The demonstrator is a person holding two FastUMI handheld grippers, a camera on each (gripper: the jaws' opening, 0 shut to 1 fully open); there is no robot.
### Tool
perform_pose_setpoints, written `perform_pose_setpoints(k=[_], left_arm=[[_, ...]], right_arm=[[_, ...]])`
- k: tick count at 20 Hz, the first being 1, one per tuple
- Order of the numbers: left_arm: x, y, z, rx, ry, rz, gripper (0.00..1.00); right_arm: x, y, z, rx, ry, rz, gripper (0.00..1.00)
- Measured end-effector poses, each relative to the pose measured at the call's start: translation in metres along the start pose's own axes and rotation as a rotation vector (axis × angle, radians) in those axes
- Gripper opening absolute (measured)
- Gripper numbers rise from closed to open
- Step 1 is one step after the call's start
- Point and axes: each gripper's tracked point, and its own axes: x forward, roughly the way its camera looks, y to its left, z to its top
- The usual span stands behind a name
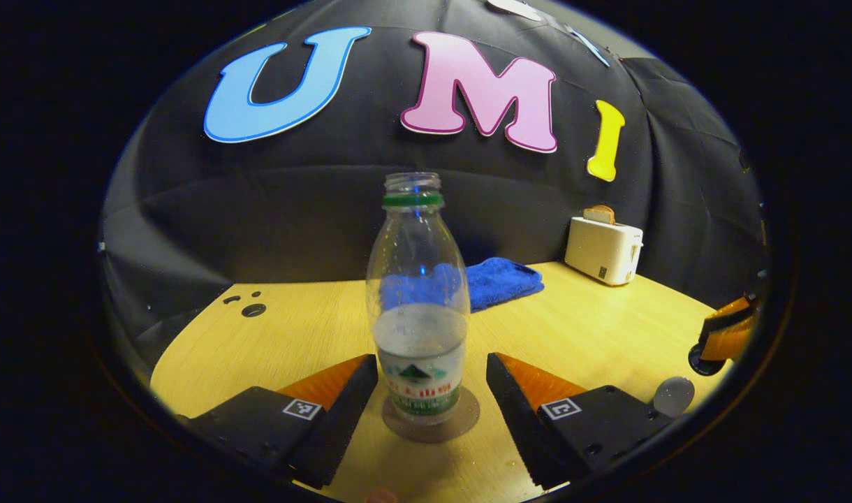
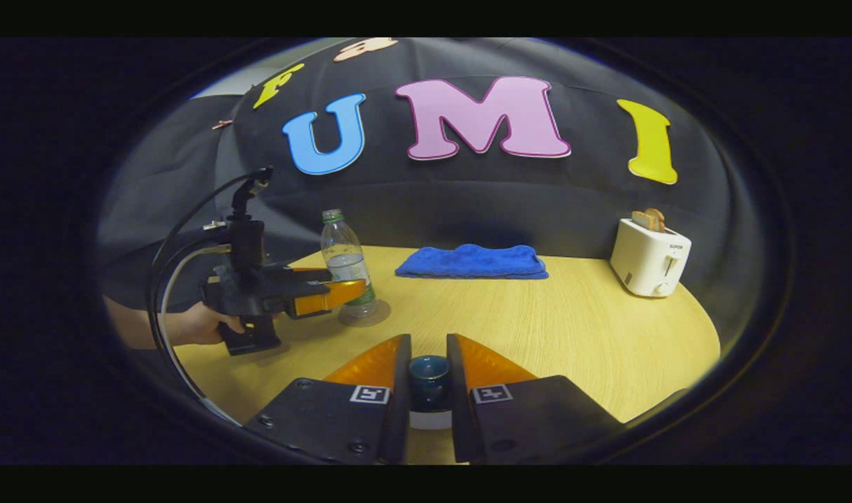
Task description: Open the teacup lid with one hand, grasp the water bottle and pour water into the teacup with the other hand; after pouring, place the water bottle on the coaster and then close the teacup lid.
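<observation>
The left gripper (image 1: 431, 391) has its jaws spread wide, one finger on each side of the water bottle (image 1: 419, 307) and neither touching it; the bottle stands upright straight ahead between them, its long axis vertical, on a thin round coaster (image 1: 461, 425). The right gripper (image 2: 429, 381) has its jaws drawn close around a small dark blue knob (image 2: 428, 370) that sits on something pale, probably the teacup lid; whether both fingers actually press on it cannot be told. Judging from this, the bottle is back on the coaster and what is left turns on the lid, which lies directly between the right jaws and just below them, so the right hand is the nearer one. The bottle is clear plastic with a green neck ring, no cap, a printed label low on its body and water filling roughly the lower part. In the right gripper view a hand (image 2: 202, 325) holds the left gripper (image 2: 360, 286) beside the bottle (image 2: 346, 262), cables trailing from it. The table (image 2: 573, 335) is pale wood grain. Farther back lie a folded blue towel (image 2: 473, 262), soft and fluffy, and a boxy white toaster (image 2: 649, 264) with bread in its slot
</observation>
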Motion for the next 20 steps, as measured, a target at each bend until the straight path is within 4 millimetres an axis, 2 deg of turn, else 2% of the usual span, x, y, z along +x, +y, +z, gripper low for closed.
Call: perform_pose_setpoints(k=[3, 7, 9, 12, 13, 15, 18, 19, 20], left_arm=[[-0.026, 0.001, -0.02, -0.025, 0.041, 0.01, 0.98], [-0.067, 0.01, -0.031, -0.03, 0.052, 0.047, 0.98], [-0.088, 0.015, -0.026, -0.027, 0.047, 0.056, 0.98], [-0.116, 0.019, -0.012, -0.024, 0.039, 0.075, 1.0], [-0.123, 0.019, -0.005, -0.035, 0.027, 0.086, 0.98], [-0.134, 0.015, 0.006, -0.067, 0.002, 0.089, 0.98], [-0.139, 0.007, 0.007, -0.124, 0.001, 0.067, 0.98], [-0.14, 0.007, 0.005, -0.134, 0.005, 0.067, 0.98], [-0.139, 0.008, 0.004, -0.139, 0.01, 0.072, 0.98]], right_arm=[[0.0, -0.001, -0.011, 0.006, -0.005, 0.001, 0.28], [0.002, -0.003, -0.025, 0.0, -0.027, 0.0, 0.28], [0.002, -0.001, -0.029, -0.008, -0.047, 0.007, 0.26], [0.003, 0.005, -0.038, -0.005, -0.066, 0.026, 0.28], [0.003, 0.007, -0.04, -0.001, -0.072, 0.029, 0.28], [0.005, 0.008, -0.045, -0.003, -0.075, 0.032, 0.28], [0.01, 0.008, -0.049, -0.007, -0.082, 0.039, 0.28], [0.011, 0.008, -0.052, -0.014, -0.079, 0.04, 0.33], [0.011, 0.007, -0.054, -0.031, -0.076, 0.039, 0.23]])
